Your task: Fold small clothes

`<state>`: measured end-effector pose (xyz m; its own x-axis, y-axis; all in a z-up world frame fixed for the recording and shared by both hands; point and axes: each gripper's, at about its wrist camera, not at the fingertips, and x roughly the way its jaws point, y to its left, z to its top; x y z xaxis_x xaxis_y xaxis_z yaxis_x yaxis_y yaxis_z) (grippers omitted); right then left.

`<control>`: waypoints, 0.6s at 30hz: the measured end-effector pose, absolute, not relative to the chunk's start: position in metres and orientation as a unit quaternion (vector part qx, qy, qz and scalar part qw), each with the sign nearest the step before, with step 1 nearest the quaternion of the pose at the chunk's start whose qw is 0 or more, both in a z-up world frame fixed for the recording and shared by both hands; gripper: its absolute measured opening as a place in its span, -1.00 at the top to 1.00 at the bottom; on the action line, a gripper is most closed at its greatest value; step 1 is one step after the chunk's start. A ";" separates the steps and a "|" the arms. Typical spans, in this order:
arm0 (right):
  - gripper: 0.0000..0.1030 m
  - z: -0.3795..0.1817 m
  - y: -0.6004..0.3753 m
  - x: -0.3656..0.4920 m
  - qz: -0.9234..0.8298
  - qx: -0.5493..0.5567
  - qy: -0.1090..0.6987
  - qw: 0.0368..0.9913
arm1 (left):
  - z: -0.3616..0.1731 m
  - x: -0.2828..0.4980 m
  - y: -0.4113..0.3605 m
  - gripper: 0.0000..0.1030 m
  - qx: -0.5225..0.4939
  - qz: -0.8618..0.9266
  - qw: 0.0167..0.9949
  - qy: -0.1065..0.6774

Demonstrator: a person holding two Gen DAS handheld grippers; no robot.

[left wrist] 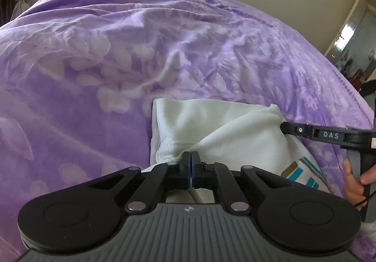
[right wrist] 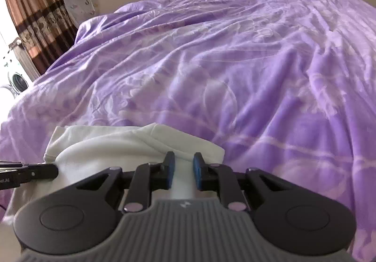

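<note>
Left gripper [left wrist: 190, 163] is pinching the near hem of the white garment [left wrist: 225, 130], blue pads pressed together on a fold. Right gripper [right wrist: 184, 167], at about three o'clock from it, is standing slightly apart around the cloth; whether it presses, I cannot tell. Probably a fold is starting: next, both edges lifting together. Purple bedspread [right wrist: 235, 62] is lying underneath, curtain [right wrist: 30, 3] at ten o'clock.

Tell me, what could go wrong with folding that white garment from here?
The left gripper pinches only a small bunch of the white garment, so the cloth could slip out when pulled. The right gripper has cloth between its fingers, but whether they truly clamp it is unclear, so that side might drop. The purple bedspread is rumpled and could snag the fold.
</note>
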<state>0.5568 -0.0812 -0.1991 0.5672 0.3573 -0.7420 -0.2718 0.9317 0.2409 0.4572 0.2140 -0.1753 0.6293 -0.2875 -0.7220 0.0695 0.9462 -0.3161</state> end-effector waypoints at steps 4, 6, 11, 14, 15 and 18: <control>0.80 -0.186 -0.087 0.549 0.171 0.041 0.426 0.887 | -0.152 0.443 0.228 0.88 -0.145 -0.091 0.895 0.412; 0.60 -0.176 -0.092 0.540 0.161 0.035 0.429 0.888 | -0.139 0.431 0.229 0.88 -0.137 -0.094 0.891 0.422; 0.55 -0.150 -0.108 0.486 0.188 0.055 0.443 0.875 | -0.106 0.386 0.206 0.84 -0.101 -0.087 0.890 0.437; 0.13 -0.149 -0.117 0.457 0.190 0.077 0.452 0.868 | -0.103 0.368 0.202 0.58 -0.104 -0.058 0.889 0.442; -0.05 -0.151 -0.121 0.451 0.191 0.091 0.457 0.864 | -0.105 0.365 0.207 0.33 -0.118 -0.057 0.890 0.437; -0.11 -0.159 -0.139 0.440 0.184 0.154 0.472 0.848 | -0.112 0.356 0.229 -0.32 -0.189 -0.033 0.889 0.416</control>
<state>0.4397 -0.1388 -0.1593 0.4861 0.4576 -0.7445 -0.1665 0.8848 0.4351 0.3557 0.2294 -0.1123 0.6524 -0.2150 -0.7268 -0.0984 0.9268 -0.3625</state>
